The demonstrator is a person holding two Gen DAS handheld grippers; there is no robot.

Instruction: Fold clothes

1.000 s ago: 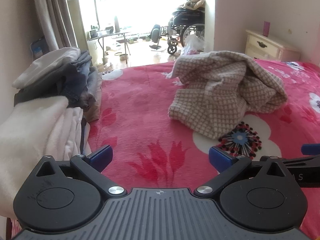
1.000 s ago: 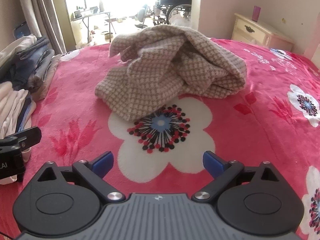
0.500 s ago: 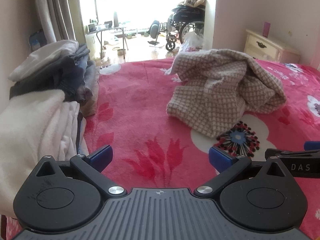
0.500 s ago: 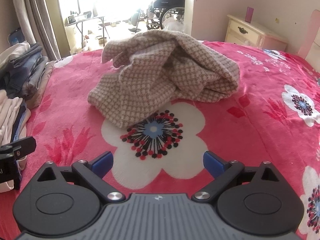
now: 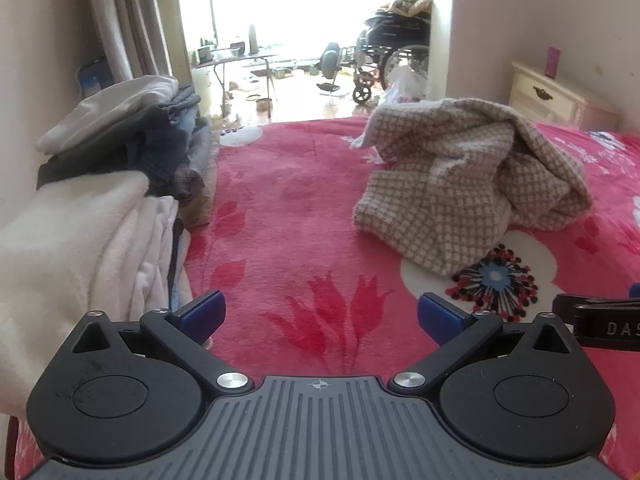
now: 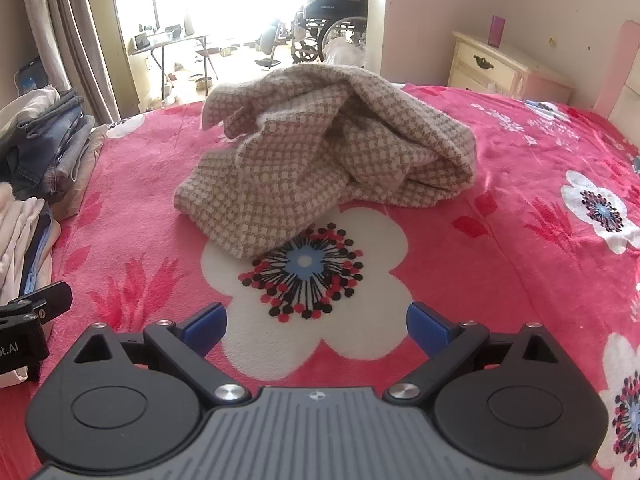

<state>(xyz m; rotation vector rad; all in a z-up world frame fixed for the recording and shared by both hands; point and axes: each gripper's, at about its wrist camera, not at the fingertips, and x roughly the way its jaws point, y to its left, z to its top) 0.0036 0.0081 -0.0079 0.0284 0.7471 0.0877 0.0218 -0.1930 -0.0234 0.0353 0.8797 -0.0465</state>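
A crumpled beige-and-white checked garment lies heaped on the red flowered bedspread, ahead of both grippers. My left gripper hovers open and empty over the bedspread, short of the garment and to its left. My right gripper is also open and empty, above a big white flower print just in front of the garment's near edge. Neither gripper touches the cloth. The right gripper's body shows at the right edge of the left wrist view.
Stacks of folded clothes and white fabric line the bed's left side by the wall. A cream nightstand stands at the back right. Beyond the bed's far end, a wheelchair and a folding table sit in a bright room.
Both grippers have drifted slightly, so the checked garment sits a little closer and more central in the right wrist view. Both stay open; the garment has not moved.
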